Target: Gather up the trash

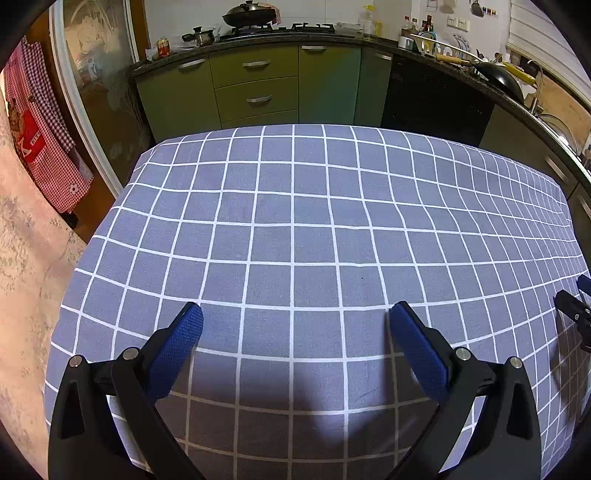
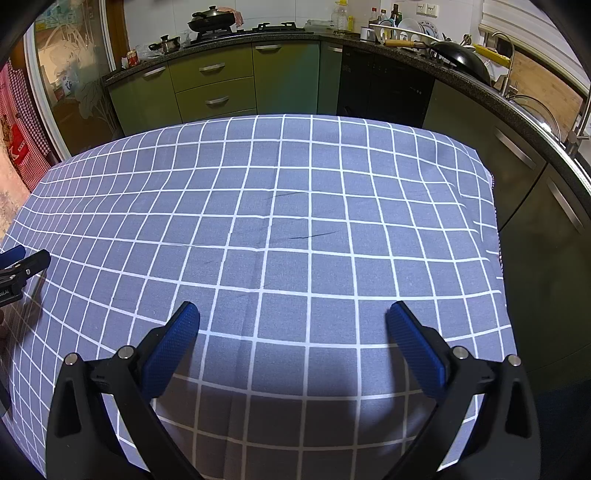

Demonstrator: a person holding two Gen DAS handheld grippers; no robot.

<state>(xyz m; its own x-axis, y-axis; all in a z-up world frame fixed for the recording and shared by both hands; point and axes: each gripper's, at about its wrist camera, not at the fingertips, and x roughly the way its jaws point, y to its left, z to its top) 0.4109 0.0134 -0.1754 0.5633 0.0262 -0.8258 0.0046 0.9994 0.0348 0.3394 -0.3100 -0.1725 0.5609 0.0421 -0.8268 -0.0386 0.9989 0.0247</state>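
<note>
Blue-grey checked tablecloth covers the table under both grippers, bare of any trash in either view. At far left a red gingham apron hangs by a glass door. Left gripper hovers with jaws wide apart, holding nothing; right gripper likewise. Behind stand green cabinets, a lidded wok and, rightward, a black wok beside the faucet.

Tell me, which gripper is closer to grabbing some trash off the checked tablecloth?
Neither. The left gripper and right gripper both hang open and empty over the tablecloth, and no trash shows on it in either view.
</note>
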